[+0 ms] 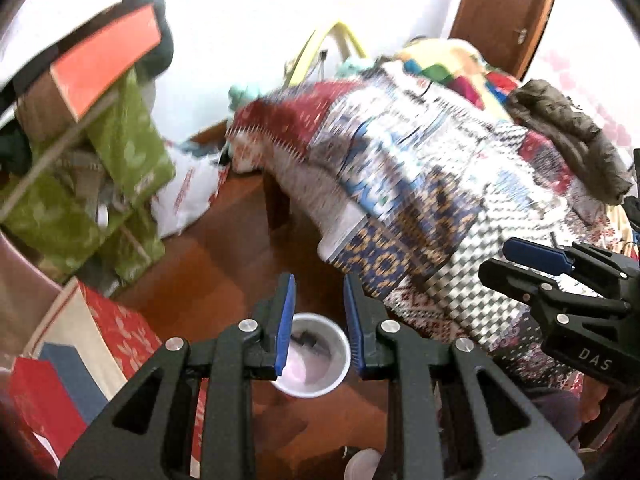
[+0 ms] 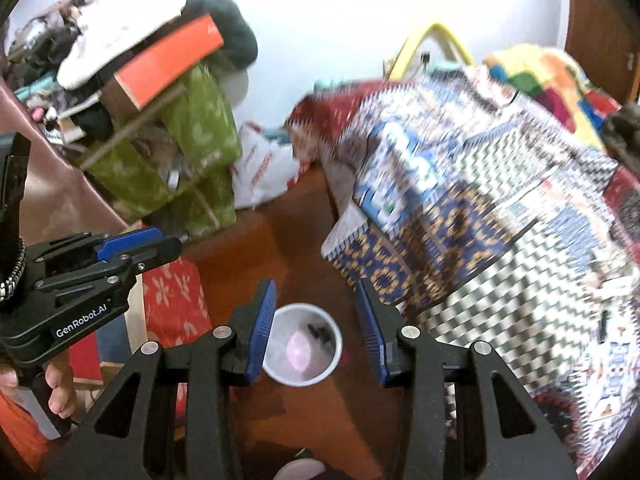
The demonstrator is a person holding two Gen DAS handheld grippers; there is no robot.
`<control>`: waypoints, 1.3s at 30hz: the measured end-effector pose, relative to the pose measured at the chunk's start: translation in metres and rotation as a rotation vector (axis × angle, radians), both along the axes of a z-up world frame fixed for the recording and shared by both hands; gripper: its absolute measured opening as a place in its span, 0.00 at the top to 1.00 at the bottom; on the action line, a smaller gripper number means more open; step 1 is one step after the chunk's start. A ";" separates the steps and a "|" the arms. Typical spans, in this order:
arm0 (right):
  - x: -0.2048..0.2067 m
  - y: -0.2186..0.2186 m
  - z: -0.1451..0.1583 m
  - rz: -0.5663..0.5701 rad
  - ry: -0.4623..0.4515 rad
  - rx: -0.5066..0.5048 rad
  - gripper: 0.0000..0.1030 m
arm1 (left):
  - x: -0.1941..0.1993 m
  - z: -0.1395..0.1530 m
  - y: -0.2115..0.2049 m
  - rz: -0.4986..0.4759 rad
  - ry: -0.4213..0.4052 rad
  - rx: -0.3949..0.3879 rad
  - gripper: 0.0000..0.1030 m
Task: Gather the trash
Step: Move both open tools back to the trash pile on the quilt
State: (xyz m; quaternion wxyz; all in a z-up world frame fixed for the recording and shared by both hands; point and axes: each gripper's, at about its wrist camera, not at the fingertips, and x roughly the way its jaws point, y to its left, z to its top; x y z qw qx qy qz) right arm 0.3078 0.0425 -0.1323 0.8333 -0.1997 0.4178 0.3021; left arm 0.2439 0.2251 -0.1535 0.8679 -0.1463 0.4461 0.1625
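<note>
Both claws, left claw and right claw, are black with ribbed blue pads and silver rivets.

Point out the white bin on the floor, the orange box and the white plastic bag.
white bin (image 2: 303,376), right wrist view, on its near rim.
orange box (image 2: 168,60), right wrist view, on its orange side face.
white plastic bag (image 1: 186,196), left wrist view, on its crumpled front.

Bright, blown-out white wall, motion-blurred patterned blanket, fisheye-dark corners.
</note>
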 end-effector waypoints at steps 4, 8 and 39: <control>-0.011 -0.016 0.031 -0.006 -0.076 0.042 0.63 | 0.005 0.030 -0.023 -0.030 -0.064 0.014 0.77; -0.016 -0.038 0.060 -0.027 -0.138 0.092 0.63 | 0.013 0.055 -0.045 -0.061 -0.118 0.029 0.76; 0.076 -0.316 0.100 -0.550 -0.320 0.047 0.49 | 0.232 0.020 -0.247 -0.429 -0.077 -0.054 0.47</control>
